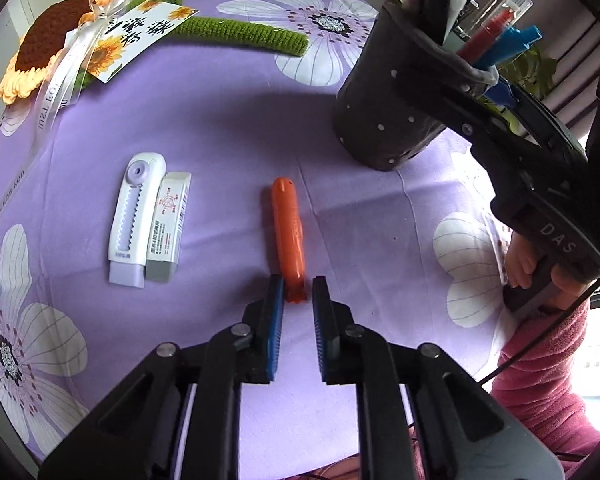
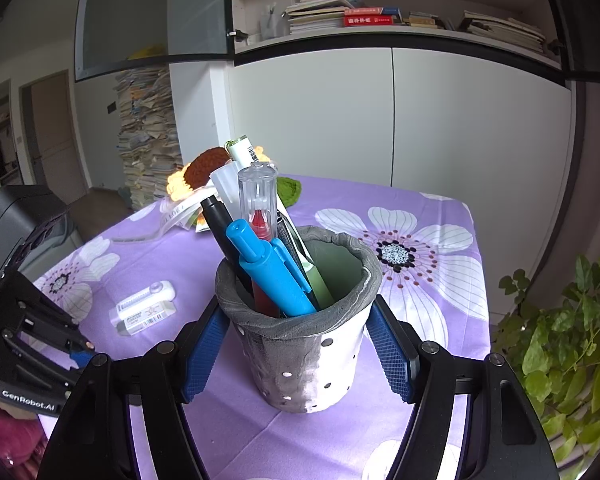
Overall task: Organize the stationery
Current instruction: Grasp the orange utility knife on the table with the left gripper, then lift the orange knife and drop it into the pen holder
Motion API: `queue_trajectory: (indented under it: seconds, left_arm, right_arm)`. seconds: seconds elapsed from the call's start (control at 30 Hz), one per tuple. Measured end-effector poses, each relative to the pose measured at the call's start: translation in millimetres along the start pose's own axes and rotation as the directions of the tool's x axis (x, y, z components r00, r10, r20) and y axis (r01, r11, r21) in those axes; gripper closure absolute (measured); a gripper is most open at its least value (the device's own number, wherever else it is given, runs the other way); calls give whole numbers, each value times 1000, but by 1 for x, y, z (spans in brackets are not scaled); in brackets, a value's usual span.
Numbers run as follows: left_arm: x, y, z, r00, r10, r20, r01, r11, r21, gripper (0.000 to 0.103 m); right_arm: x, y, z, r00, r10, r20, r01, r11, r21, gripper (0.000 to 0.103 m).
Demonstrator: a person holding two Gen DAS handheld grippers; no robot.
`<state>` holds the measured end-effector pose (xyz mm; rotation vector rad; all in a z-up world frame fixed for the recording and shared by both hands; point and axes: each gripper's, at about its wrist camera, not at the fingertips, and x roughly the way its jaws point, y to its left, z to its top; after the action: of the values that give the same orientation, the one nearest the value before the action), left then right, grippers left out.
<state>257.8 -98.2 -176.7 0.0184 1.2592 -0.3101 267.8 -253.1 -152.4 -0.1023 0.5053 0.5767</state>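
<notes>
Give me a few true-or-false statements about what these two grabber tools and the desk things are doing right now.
1. The left gripper has its jaws open around the end of the orange plastic pen. True.
2. The grey perforated pen holder is empty. False: it holds several pens.
3. The white eraser lies beside the white correction-tape dispenser. True.
4. The right gripper grips the eraser. False: its jaws flank the pen holder.

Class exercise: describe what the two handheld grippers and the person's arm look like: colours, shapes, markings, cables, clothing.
Both grippers, left gripper and right gripper, have black angular linkage frames with silver pivot pins and blue ribbed pads on the fingers. White "GenRobot.AI" lettering marks one body. The arm wears a fuzzy pink sleeve, crossed by a thin black cable.
</notes>
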Motion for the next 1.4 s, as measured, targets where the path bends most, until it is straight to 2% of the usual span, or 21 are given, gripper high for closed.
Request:
queue_trajectory:
  seconds: [0.07, 0.13, 0.2, 0.3, 0.37, 0.4, 0.47, 0.57, 0.7, 0.77, 0.87, 1.03, 1.13, 1.2, 1.33, 1.4]
  left_arm:
    - [-3, 1, 4, 1000, 15, 17, -15, 1000, -3, 60]
    - [-10, 2, 9, 998, 21, 51, -20, 1000, -16, 49]
    - [-14, 4, 18, 996, 28, 82, -26, 999, -20, 49]
    - [-12, 10, 32, 993, 60, 104, -54, 997, -59, 52]
    - [-3, 13, 37, 995, 50, 81, -43, 996, -84, 69]
    - [2, 14, 39, 998, 30, 61, -25, 996, -91, 72]
    - [11, 13, 43, 1000, -4, 26, 7, 995, -103, 72]
    - [13, 10, 46, 999, 24, 38, -20, 995, -99, 72]
    - [16, 7, 50, 999, 27, 38, -23, 994, -108, 74]
    - [15, 7, 47, 998, 47, 41, -43, 995, -93, 91]
    - [19, 7, 50, 998, 42, 40, -38, 995, -95, 92]
    - [-14, 15, 49, 991, 33, 129, -16, 992, -129, 92]
    - [-52, 14, 53, 974, 13, 225, 15, 992, -125, 92]
    - [-80, 7, 56, 955, -8, 296, 41, 994, -105, 92]
    - [-128, -14, 64, 901, -36, 433, 57, 998, -36, 92]
    - [-144, -26, 69, 878, -45, 477, 58, 998, -12, 92]
  right_arm:
    - [0, 0, 0, 1000, 0, 0, 0, 1000, 0, 32]
    - [0, 0, 0, 1000, 0, 0, 0, 1000, 1, 32]
    - [0, 0, 0, 1000, 0, 0, 0, 1000, 1, 32]
    - [0, 0, 0, 1000, 0, 0, 0, 1000, 1, 32]
    - [0, 0, 0, 1000, 0, 0, 0, 1000, 1, 32]
    - [0, 0, 0, 1000, 0, 0, 0, 1000, 1, 32]
    - [0, 0, 0, 1000, 1, 0, -1, 1000, 1, 32]
    - [0, 0, 0, 1000, 1, 0, -1, 1000, 1, 32]
    - [0, 0, 0, 1000, 0, 0, 0, 1000, 1, 32]
    - [0, 0, 0, 1000, 0, 0, 0, 1000, 1, 32]
    - [0, 0, 0, 1000, 0, 0, 0, 1000, 2, 32]
    - [0, 0, 0, 1000, 1, 0, -1, 1000, 2, 32]
    - [0, 0, 0, 1000, 1, 0, -1, 1000, 2, 32]
    - [0, 0, 0, 1000, 1, 0, -1, 1000, 2, 32]
    - [0, 0, 0, 1000, 0, 0, 0, 1000, 2, 32]
    - [0, 0, 0, 1000, -1, 0, 1, 1000, 0, 32]
